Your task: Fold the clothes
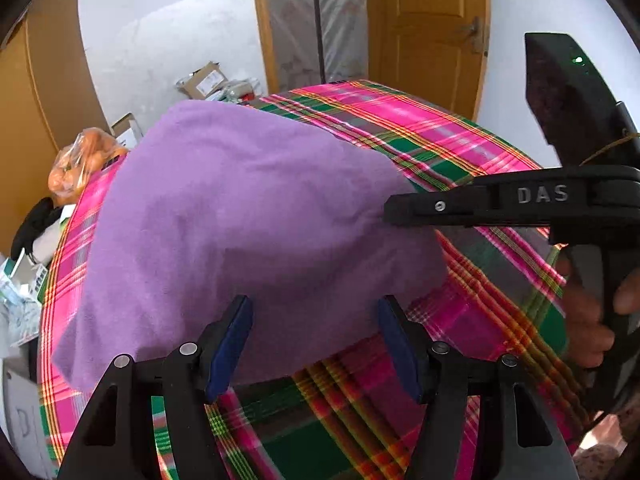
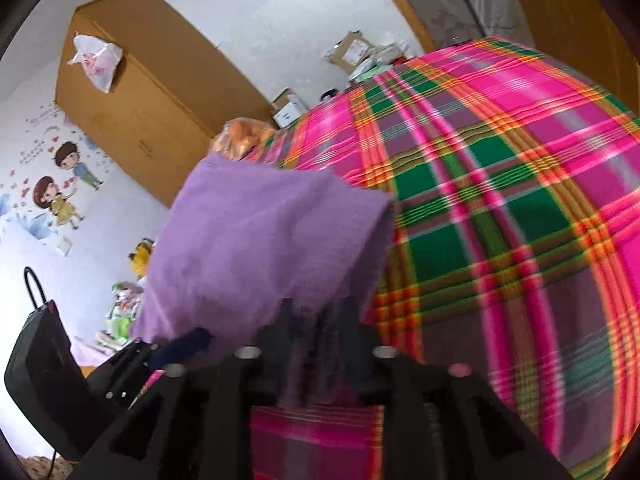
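A purple cloth [image 1: 240,216] lies on a table under a pink and green plaid cover [image 1: 452,136]. In the left wrist view my left gripper [image 1: 316,344] is open, its blue pads [image 1: 230,344] standing on either side of the cloth's near edge. My right gripper [image 1: 394,210] reaches in from the right, held by a hand [image 1: 588,320], and its tip pinches the cloth's right edge. In the right wrist view my right gripper [image 2: 316,320] is shut on the purple cloth [image 2: 260,240], which is raised above the plaid cover [image 2: 500,200]. The left gripper [image 2: 176,350] shows at the lower left.
An orange plastic bag [image 1: 76,164] sits at the table's far left corner. Cardboard boxes [image 1: 204,80] lie on the floor beyond the table. A wooden door [image 1: 428,32] stands behind, and a wooden wardrobe [image 2: 132,92] stands to the left. Clutter sits below the table's left edge.
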